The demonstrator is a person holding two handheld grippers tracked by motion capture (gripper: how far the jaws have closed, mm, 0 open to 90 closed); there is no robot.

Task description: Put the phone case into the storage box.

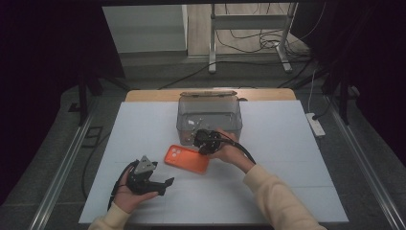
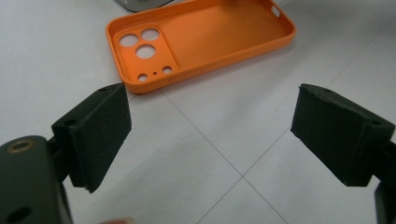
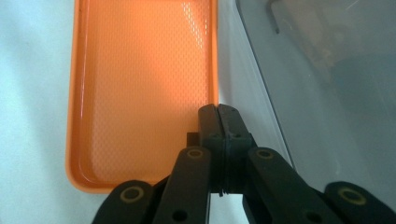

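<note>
An orange phone case [image 1: 187, 159] lies open side up on the white tabletop [image 1: 287, 143], just in front of a clear plastic box [image 1: 209, 115]. In the right gripper view the case [image 3: 140, 88] is cut off at the top edge, so its camera holes are out of the picture, and the box wall [image 3: 327, 93] beside it is blurred. What lies inside the box is hard to make out in the high view. No brand or writing can be read on the case; a faint line of marks near the camera holes in the left gripper view is too small to read [image 2: 196, 42].

The right tongs [image 3: 218, 112] are closed, jaws pressed together at the case's long edge beside the box; whether they pinch the rim I cannot tell. The left tongs [image 2: 210, 135] are wide open and hold nothing, above the tabletop near the case's camera end.
</note>
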